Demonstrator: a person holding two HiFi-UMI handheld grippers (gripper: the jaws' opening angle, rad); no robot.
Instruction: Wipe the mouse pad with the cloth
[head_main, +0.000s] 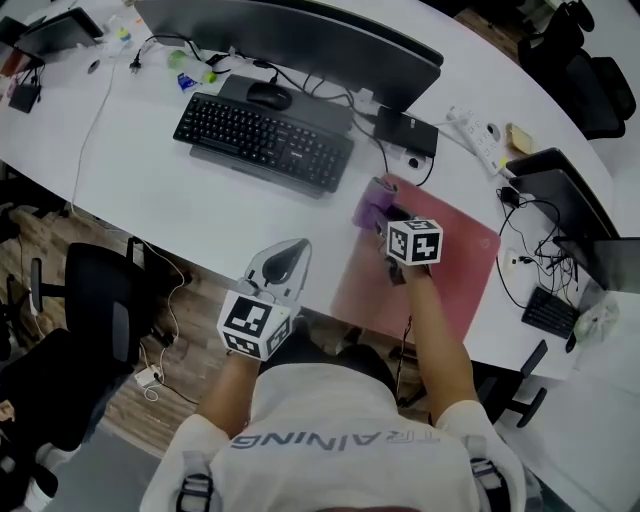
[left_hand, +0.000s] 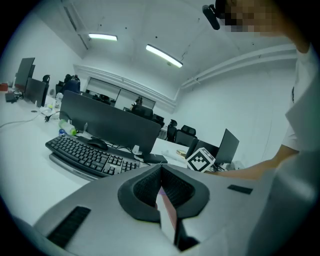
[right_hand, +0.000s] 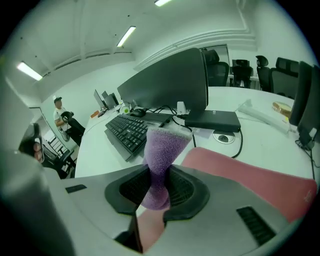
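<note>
Desk (head_main: 150, 190), outstretched right tongs (head_main: 388, 222) pinching cloth (head_main: 372, 203) at mouse pad (head_main: 450, 270) edge, left tongs (head_main: 288, 255) closed

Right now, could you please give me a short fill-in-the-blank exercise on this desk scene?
The right gripper is shut on a ____ cloth.
The mouse pad lies to the ____ of the keyboard.
The left gripper is shut and holds ____.
Missing words: purple; right; nothing.

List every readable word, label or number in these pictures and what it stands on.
"TRAINING": upside down in the head view, on the back of the person's white shirt.
Black computer keyboard: key legends too small to read.
Nothing else is legible.
</note>
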